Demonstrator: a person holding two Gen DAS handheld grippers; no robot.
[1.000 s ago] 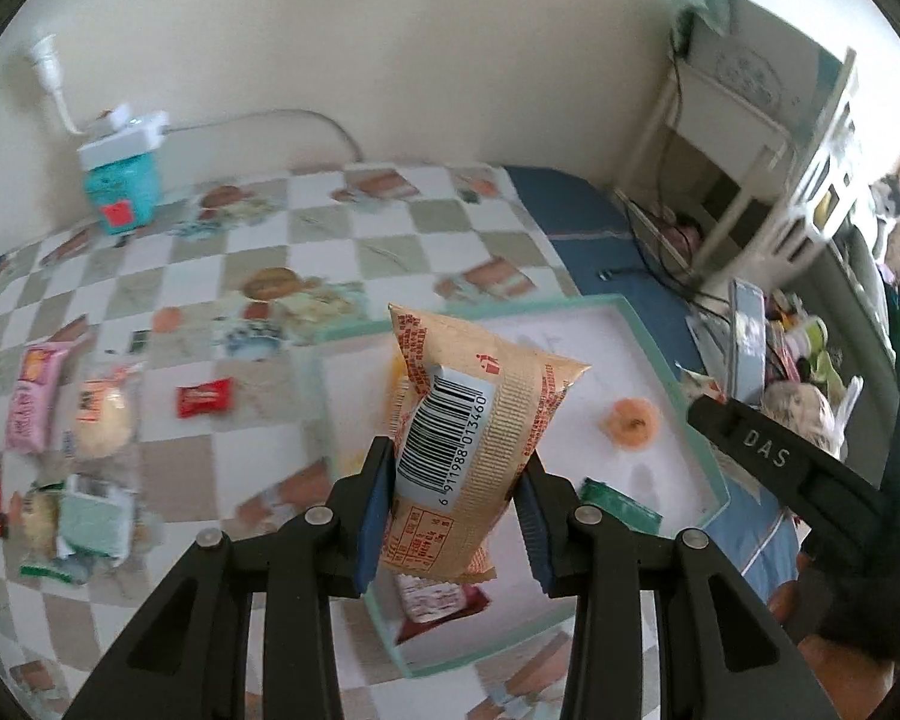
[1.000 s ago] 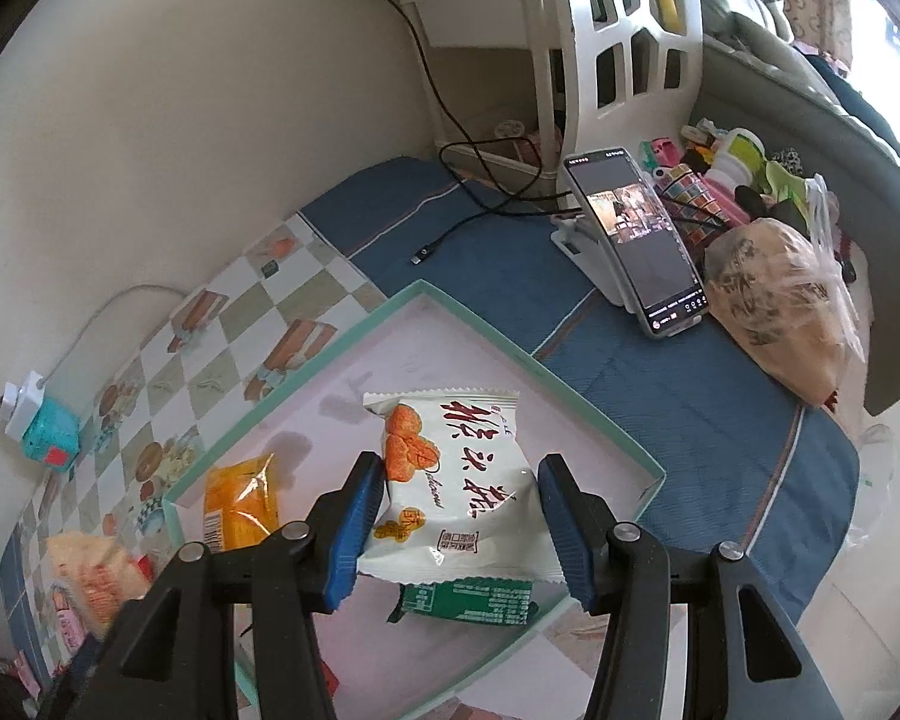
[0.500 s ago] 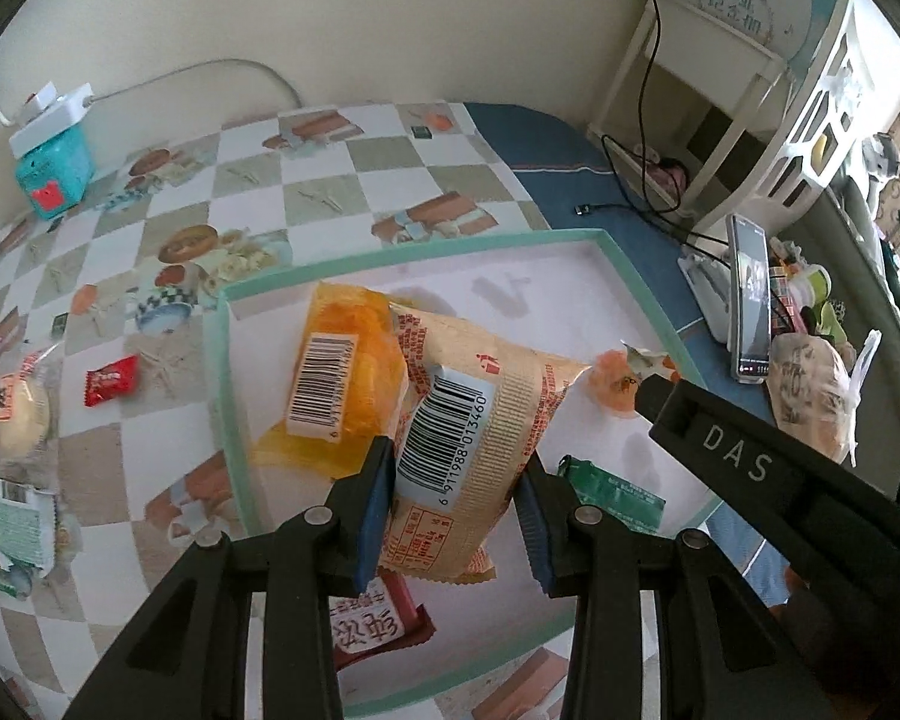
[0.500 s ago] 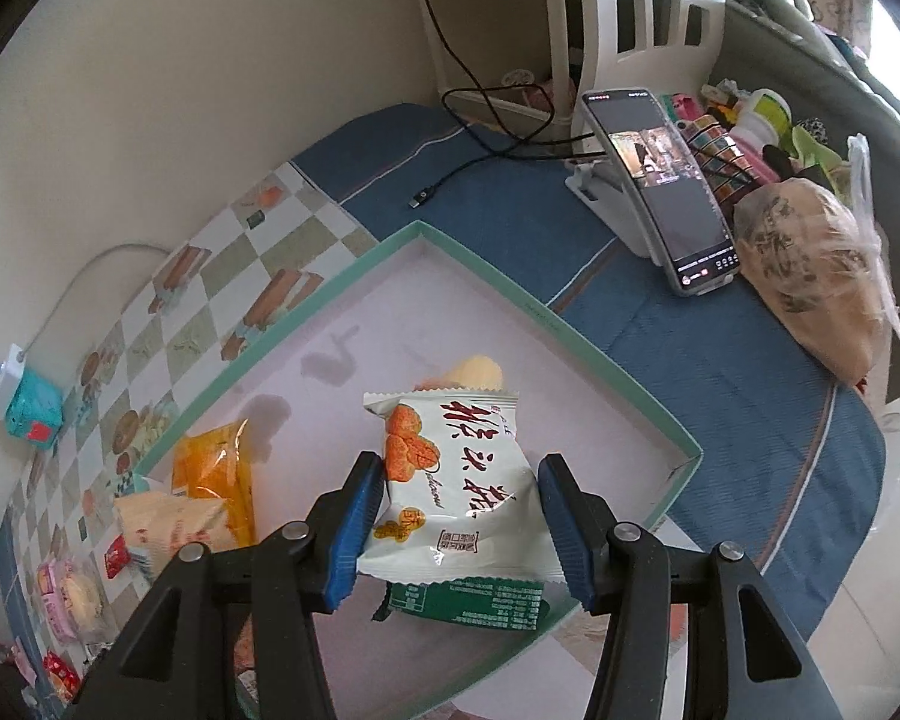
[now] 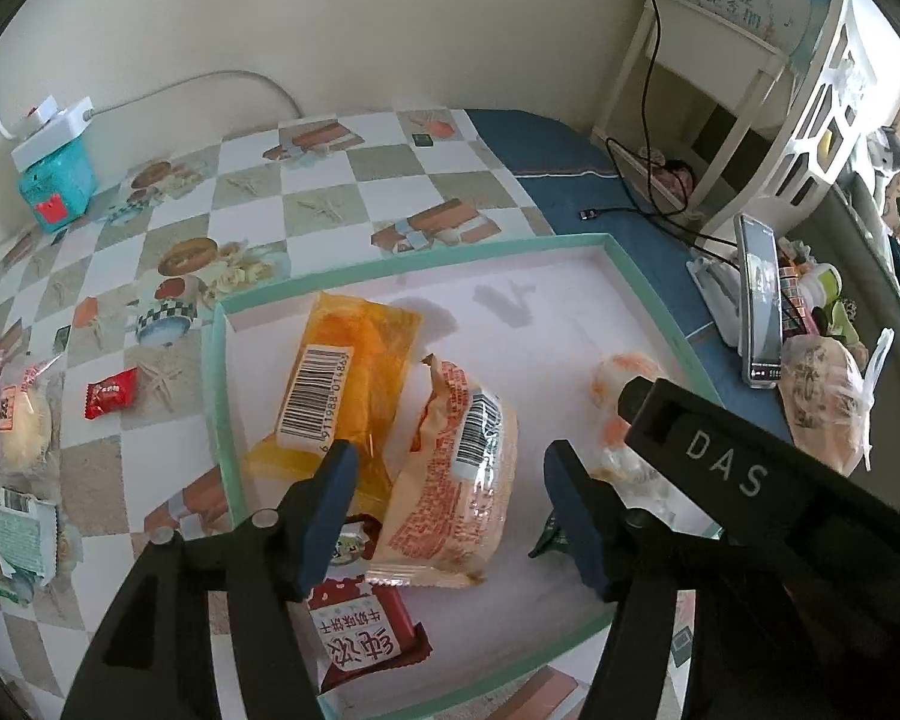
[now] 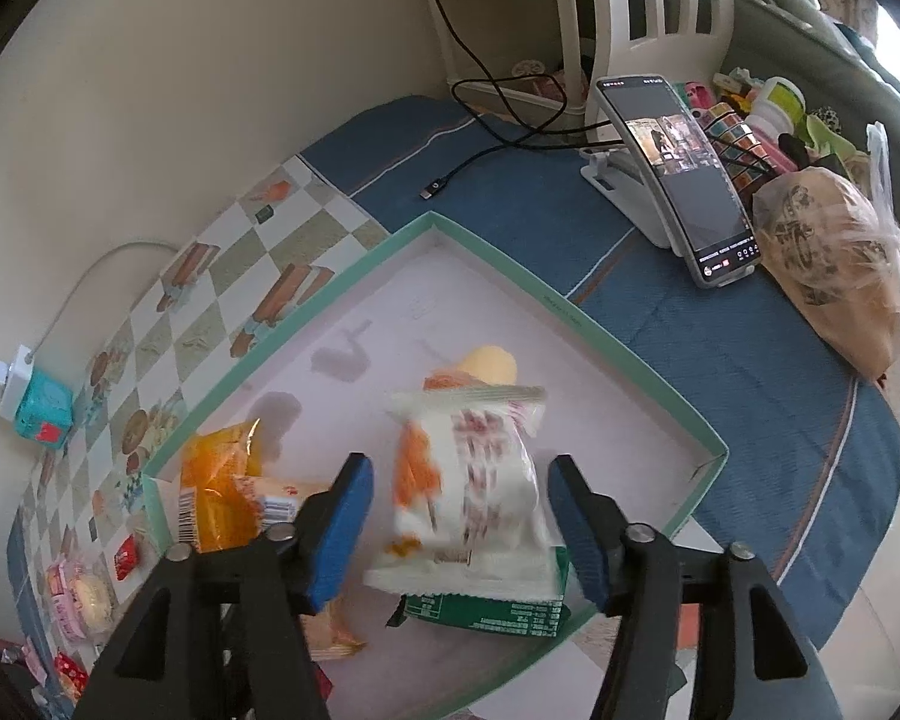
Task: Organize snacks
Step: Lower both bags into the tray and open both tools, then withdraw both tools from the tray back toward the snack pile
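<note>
A shallow tray with a teal rim (image 5: 217, 360) (image 6: 630, 354) holds several snacks. My left gripper (image 5: 450, 480) is open over it. A peach barcode packet (image 5: 456, 480) lies free between its fingers, beside an orange packet (image 5: 348, 384). A red packet (image 5: 360, 636) lies below. My right gripper (image 6: 459, 507) is open too. A white packet with orange print (image 6: 468, 480), motion-blurred, sits between its fingers on a green packet (image 6: 492, 612). The right gripper's arm (image 5: 750, 480) crosses the left wrist view.
Loose snacks lie on the checkered cloth at left: a red candy (image 5: 109, 399), a round cake (image 5: 21, 426), a pink packet (image 6: 81, 597). A teal box with plug (image 5: 54, 180) stands by the wall. A phone on a stand (image 6: 684, 180) and a bagged item (image 6: 834, 270) are right.
Both grippers opened and let go of their packets. The peach packet dropped into the tray beside the orange one. The white packet fell onto the green packet.
</note>
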